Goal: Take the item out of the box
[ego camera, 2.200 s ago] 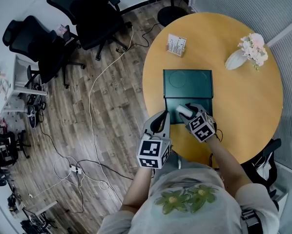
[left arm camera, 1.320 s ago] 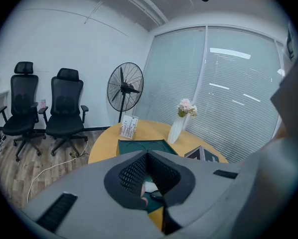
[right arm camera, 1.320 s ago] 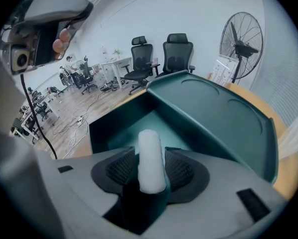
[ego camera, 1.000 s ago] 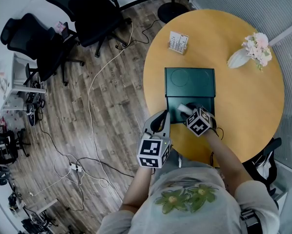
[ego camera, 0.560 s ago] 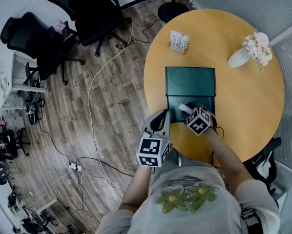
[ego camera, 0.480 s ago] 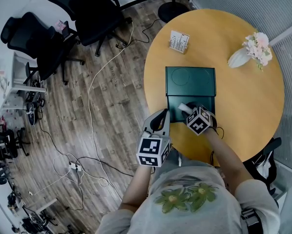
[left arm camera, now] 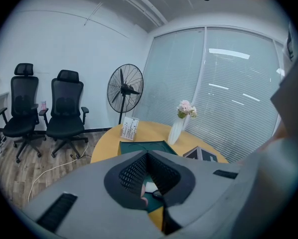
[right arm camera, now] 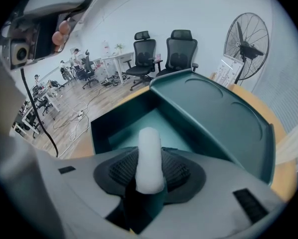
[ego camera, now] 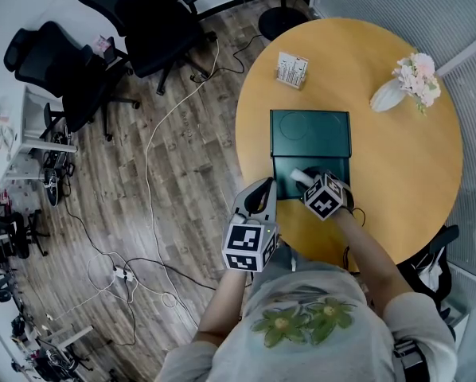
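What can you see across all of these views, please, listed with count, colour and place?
round wooden table: one, yellow-orange, in front of the person
open rectangular box: one, dark green, on the table, lid folded back
small rounded item: one, white, over the box
vase of flowers: one, white with pink blooms, table's far right
card stand: one, white, table's far left
office chairs: two, black, on the floor
pedestal fan: one, black, beyond the table
cables: several, white and black, on the floor
left hand-held gripper: one, grey, shut, empty, beside the box
right hand-held gripper: one, grey, jaws just closed on the item
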The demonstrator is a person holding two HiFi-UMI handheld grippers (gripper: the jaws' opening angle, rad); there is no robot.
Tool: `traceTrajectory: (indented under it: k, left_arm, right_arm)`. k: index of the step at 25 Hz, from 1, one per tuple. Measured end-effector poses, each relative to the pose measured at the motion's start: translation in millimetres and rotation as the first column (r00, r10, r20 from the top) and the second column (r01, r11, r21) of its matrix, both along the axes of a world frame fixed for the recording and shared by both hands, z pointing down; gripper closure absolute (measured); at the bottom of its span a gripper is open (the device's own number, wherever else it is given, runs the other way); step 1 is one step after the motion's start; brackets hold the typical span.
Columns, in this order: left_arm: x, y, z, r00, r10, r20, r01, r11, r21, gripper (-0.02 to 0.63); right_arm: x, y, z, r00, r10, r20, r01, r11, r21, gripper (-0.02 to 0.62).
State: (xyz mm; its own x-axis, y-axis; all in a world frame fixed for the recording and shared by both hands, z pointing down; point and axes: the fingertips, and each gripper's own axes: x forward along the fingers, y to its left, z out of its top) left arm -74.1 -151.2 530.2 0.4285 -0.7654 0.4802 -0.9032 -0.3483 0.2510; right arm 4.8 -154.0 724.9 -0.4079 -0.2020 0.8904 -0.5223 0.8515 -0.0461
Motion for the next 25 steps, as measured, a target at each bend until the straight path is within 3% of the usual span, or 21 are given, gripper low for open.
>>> traceTrajectory:
  k: [25]
  left_arm:
    - [9, 23, -23, 1.0, 0.002, -0.003, -0.001, 0.999, 0.054, 0.604]
  right_arm:
    - [0, 3, -79, 0.99, 0.04, 0.133, -0.056, 0.992, 0.117, 0.44]
